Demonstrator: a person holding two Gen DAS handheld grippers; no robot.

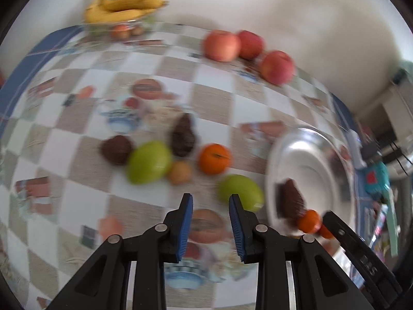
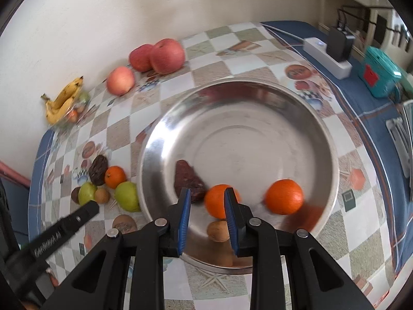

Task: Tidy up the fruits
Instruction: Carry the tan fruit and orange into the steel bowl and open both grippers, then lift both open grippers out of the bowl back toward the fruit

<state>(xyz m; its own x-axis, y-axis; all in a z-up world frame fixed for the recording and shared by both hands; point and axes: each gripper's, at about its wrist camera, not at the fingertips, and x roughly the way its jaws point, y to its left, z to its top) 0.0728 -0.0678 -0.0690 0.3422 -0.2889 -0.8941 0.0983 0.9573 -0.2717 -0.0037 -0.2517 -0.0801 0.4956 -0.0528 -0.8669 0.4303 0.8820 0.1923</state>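
Checked cloth with printed pictures covers the counter (image 2: 219, 49), which stands against a pale wall. At the far left corner, in the right wrist view, a bunch of bananas (image 2: 63, 100) lies over a small clear dish holding small fruit. Further right along the far edge sit three red apples (image 2: 166, 55), two touching and one apart to their left. Near the left edge a loose cluster lies on the cloth: two green fruits (image 2: 126, 196), two dark brown fruits (image 2: 98, 166), a small tan one (image 2: 102, 195) and an orange (image 2: 114, 177).

Just right of the cluster stands a wide steel bowl (image 2: 296, 118). Inside it, toward the near rim, lie a dark brown fruit (image 2: 187, 178), two oranges (image 2: 284, 196) and a small tan fruit (image 2: 218, 230).

Above the cloth at the near edge, the left gripper (image 1: 211, 200) hovers with its blue pads apart and nothing between them; a green fruit (image 1: 241, 191) lies just beyond its right pad. Over the bowl's near rim, the right gripper (image 2: 207, 193) stands with its jaws apart and empty; one orange shows behind its right pad.

At the right edge a white power strip (image 2: 327, 51) and a teal box (image 2: 379, 75) rest on blue cloth.
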